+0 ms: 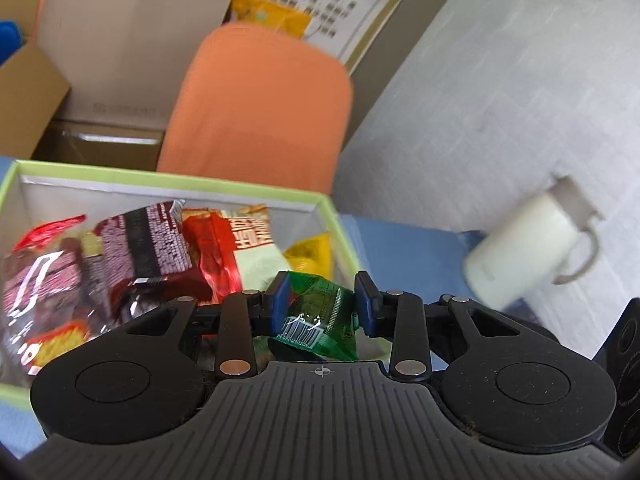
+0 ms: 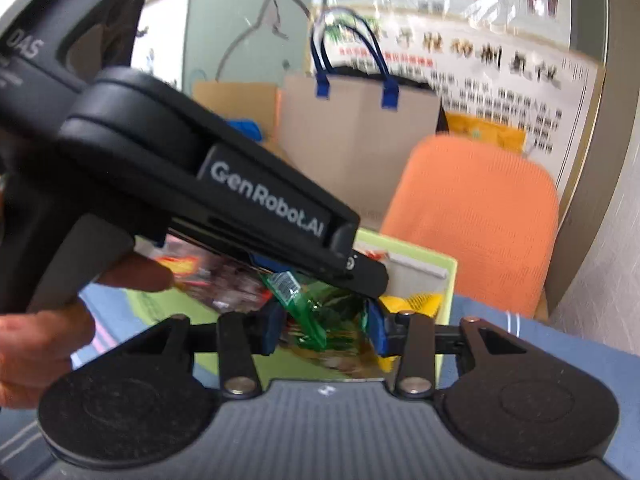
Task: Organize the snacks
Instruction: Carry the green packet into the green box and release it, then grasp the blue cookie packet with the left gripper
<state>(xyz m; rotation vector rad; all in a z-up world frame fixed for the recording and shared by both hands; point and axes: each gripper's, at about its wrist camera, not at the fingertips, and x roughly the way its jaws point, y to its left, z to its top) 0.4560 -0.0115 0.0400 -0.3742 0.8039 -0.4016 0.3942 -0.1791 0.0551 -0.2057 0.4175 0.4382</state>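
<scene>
Both grippers grip one green snack packet point(image 1: 316, 320) over the near right corner of a light-green box point(image 1: 168, 184) that sits on a blue-covered worktop point(image 1: 404, 248). In the left wrist view the left gripper point(image 1: 326, 300) has its blue pads point(image 1: 282, 300) pressed in on the packet from either side, jaws clamped on it, the barcode end facing the camera. In the right wrist view the right gripper point(image 2: 326, 328) is likewise clamped on the same packet point(image 2: 320, 312), lower down on its crumpled body, while the left gripper's black body crosses in from the upper left and a hand point(image 2: 44, 344) holds its grip. Inside the box lie several snack bags: dark red and pink ones point(image 1: 132, 252) to the left, a red and white one point(image 1: 236, 248) in the middle and a yellow one point(image 1: 312, 256) against the right wall. Beyond the box stand an orange chair point(image 1: 260, 100) and a brown paper bag point(image 1: 132, 40) with blue handles. A white jug point(image 1: 528, 248) stands well to the right of the box
</scene>
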